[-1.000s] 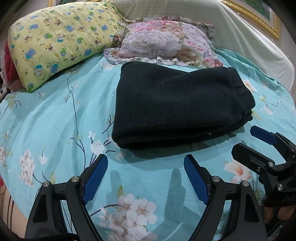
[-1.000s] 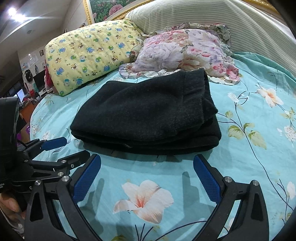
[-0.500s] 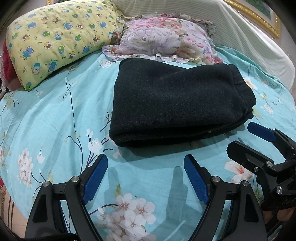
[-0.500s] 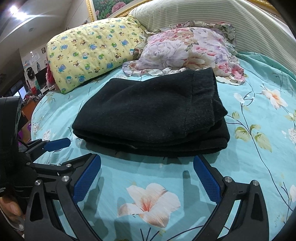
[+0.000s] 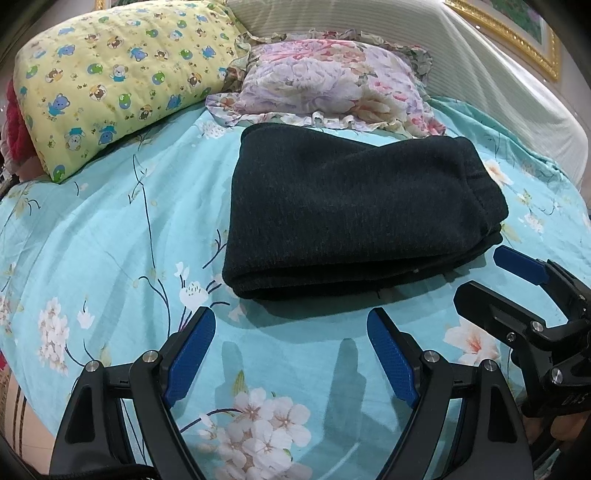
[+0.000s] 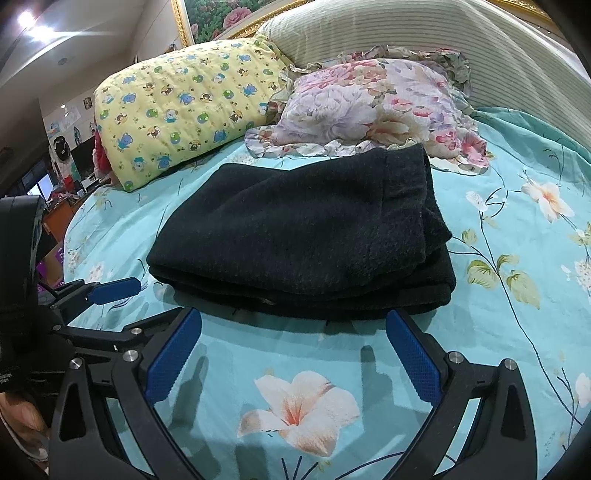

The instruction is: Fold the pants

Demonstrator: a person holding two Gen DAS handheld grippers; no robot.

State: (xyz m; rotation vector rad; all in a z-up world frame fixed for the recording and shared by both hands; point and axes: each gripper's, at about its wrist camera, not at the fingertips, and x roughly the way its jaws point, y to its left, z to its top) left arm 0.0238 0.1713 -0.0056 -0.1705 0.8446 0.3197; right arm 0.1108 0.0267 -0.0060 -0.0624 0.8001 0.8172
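The fisheye rims cut off the corners of both views, and the person's hands show only as slivers of skin at the bottom edges behind the gripper bodies. The layers inside the folded pants [image 5: 354, 214] are hidden; only stacked edges show along the near side, and a small pale speck there is too small to identify. In the right wrist view the room beyond the bed's left edge is a dim clutter of shelves and screens that cannot be made out. The bed [image 5: 110, 229] carries a turquoise sheet printed with white and peach blossoms and dark twigs. At its head lie a yellow pillow [image 5: 110, 74] with cartoon bears and a ruffled floral pillow [image 5: 332, 88], side by side, with a pale striped headboard [image 6: 424, 33] behind and a gilt picture frame [image 6: 192, 22] above. The pants are black, fuzzy knit, folded into a thick rectangular bundle lying flat in the middle of the bed, the far edge just beside the floral pillow's ruffle. The left gripper [image 5: 291, 347] hovers near the bundle's near edge with its blue-padded fingers spread apart and nothing between them; the right gripper [image 6: 295, 339] is likewise spread wide and empty, just short of the bundle.
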